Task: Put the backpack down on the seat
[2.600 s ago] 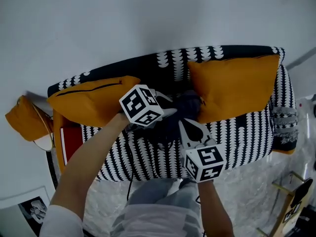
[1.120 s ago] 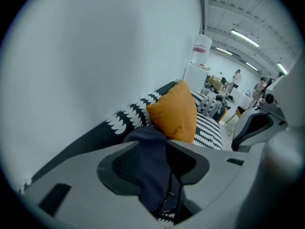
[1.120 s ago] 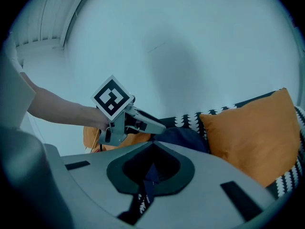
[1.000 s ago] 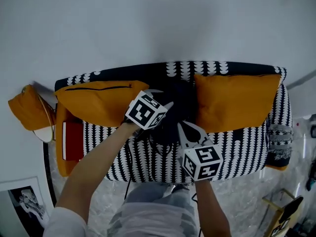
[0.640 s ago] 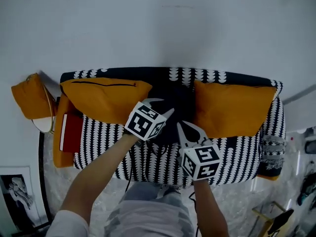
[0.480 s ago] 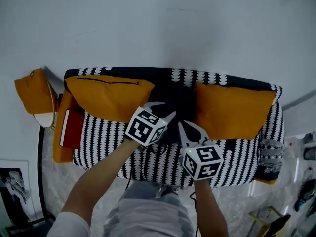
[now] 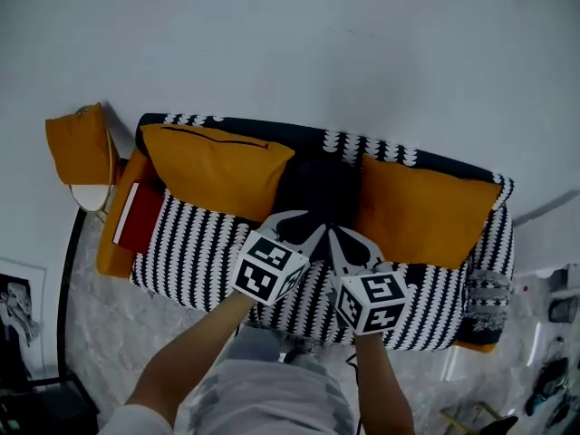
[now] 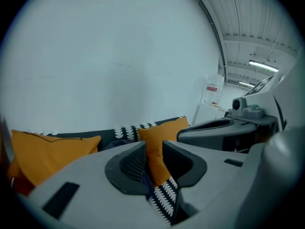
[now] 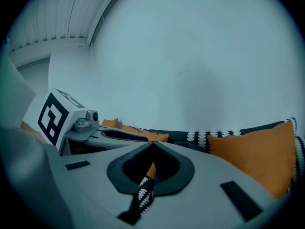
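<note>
The dark backpack (image 7: 317,187) rests on the black-and-white patterned sofa seat (image 7: 195,252), leaning on the backrest between two orange cushions (image 7: 217,169) (image 7: 421,211). It also shows as a dark hump in the left gripper view (image 8: 121,144) and the right gripper view (image 9: 189,145). My left gripper (image 7: 306,228) hovers just in front of the backpack, clear of it; its jaws are closing with nothing between them (image 8: 153,145). Beside it, my right gripper (image 7: 344,240) is shut and empty, its tips meeting (image 9: 153,146).
A red book (image 7: 140,217) lies on an orange cloth at the sofa's left end. Left of the sofa stands a small round table (image 7: 91,196) with an orange bag (image 7: 80,143). A grey knitted cloth (image 7: 492,288) drapes the right armrest. A white wall is behind.
Both grippers have drawn back from the backpack toward the seat's front edge. The backpack stays between the cushions. The head view has swung, so the sofa sits more to the right.
</note>
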`<state>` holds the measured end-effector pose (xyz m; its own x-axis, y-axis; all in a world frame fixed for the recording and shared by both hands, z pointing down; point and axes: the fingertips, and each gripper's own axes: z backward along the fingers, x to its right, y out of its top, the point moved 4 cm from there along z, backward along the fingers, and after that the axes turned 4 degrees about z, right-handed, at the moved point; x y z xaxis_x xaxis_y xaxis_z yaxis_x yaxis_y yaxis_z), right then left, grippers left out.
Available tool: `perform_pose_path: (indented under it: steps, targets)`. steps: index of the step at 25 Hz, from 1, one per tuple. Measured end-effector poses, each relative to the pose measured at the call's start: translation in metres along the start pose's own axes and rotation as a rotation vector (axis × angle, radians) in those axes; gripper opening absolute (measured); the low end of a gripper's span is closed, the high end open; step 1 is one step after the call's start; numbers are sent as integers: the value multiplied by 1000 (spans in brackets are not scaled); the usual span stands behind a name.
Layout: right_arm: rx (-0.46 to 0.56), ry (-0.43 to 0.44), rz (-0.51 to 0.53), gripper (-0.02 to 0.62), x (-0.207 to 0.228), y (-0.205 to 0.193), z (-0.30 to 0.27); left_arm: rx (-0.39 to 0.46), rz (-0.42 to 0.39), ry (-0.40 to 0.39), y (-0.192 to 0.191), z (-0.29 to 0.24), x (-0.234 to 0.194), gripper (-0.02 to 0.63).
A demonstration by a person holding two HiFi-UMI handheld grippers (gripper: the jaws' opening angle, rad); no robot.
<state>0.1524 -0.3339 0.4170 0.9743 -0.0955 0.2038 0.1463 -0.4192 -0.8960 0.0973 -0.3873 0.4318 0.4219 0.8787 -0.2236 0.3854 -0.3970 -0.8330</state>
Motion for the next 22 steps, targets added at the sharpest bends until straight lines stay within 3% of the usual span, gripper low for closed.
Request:
perform_pose_path:
  steps: [10, 22]
  targets:
    - [14, 59, 69, 2, -37, 5, 37, 137, 127, 153, -12, 63, 32, 31]
    - [16, 96, 121, 2, -58, 3, 61, 179, 138, 183, -25, 87, 65, 6]
